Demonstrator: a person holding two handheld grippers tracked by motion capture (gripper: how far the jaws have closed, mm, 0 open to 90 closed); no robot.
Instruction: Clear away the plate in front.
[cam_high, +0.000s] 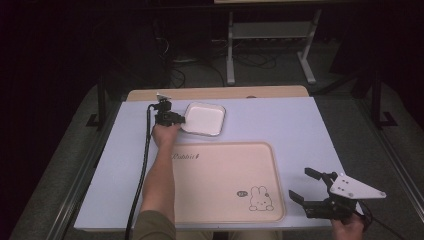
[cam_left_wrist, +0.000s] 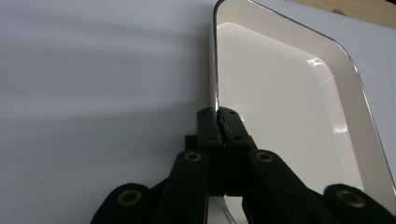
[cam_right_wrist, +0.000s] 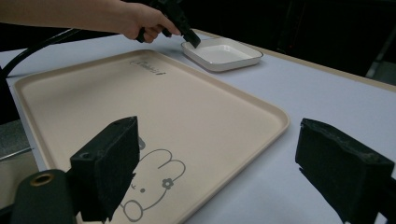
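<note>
Surface: pale blue-grey table (cam_high: 300, 125) under a dark room, with nothing else on it besides the two trays.
Tray: beige rabbit-print tray (cam_high: 225, 180) lies just on the near side of the left gripper, and close to the left of the right gripper.
Dish: white square dish (cam_high: 204, 118) sits at the left gripper's tip, to its right.
Left gripper (cam_left_wrist: 218, 114): jaws pressed together on the dish's near-left rim.
Right gripper (cam_high: 304, 186): jaws spread, empty, well apart from the dish.
Judgement: the left hand is the nearer; the tray lies toward the person.
</note>
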